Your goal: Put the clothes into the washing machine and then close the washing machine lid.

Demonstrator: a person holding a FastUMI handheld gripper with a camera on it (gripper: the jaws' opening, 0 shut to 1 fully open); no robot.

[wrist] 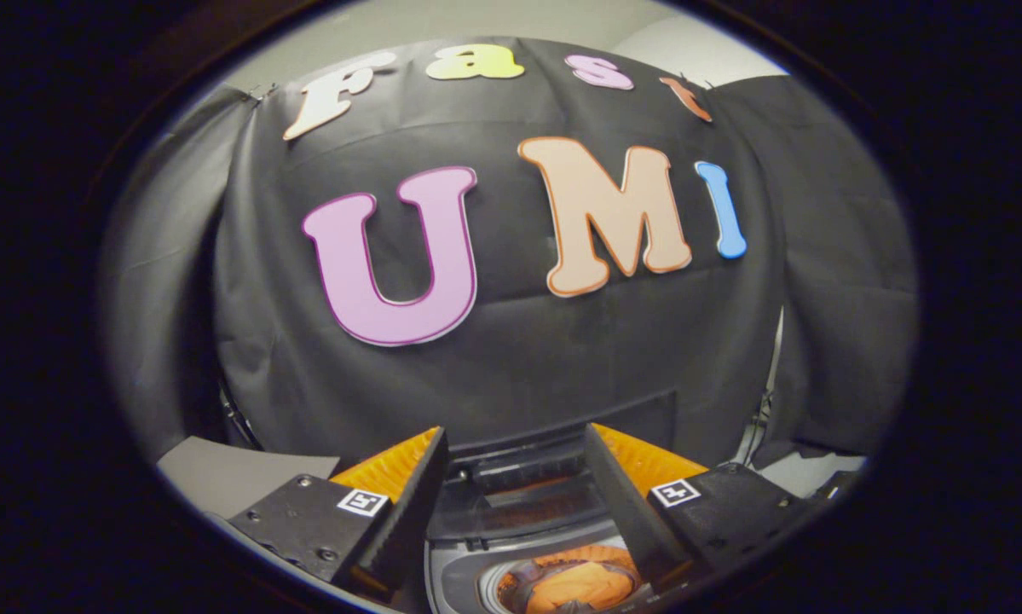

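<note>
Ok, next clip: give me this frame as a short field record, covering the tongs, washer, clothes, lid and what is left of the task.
tongs: open, fingers spread apart, gripping nothing
washing machine: below and between the fingers, top opening in view
clothes: orange garment lying inside the drum
lid: raised, standing up behind the opening, between the fingers
backdrop: black cloth wall beyond the machine
task state: clothes are in; lid not yet closed
</note>
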